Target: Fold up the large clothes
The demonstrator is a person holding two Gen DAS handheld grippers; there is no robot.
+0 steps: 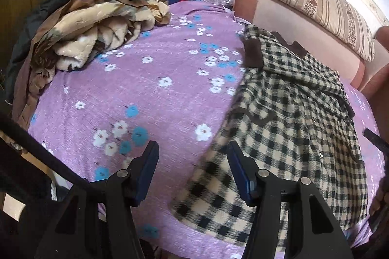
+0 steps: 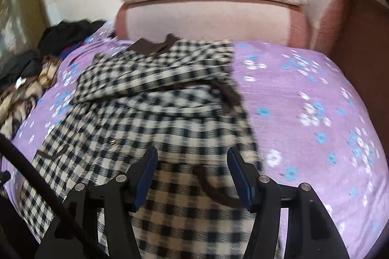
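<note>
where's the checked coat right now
The black-and-cream checked wool coat lies spread on the purple flowered bedsheet, centre-left in the right wrist view, its brown collar toward the pink cushion.

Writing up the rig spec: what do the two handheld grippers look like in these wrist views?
Both look alike. The left gripper and right gripper each have matte black angular linkage arms with round silver pivot pins, ending in two flat fingers faced with dark blue pads. A black cable or strap crosses the lower left of each view. No markings are visible.
</note>
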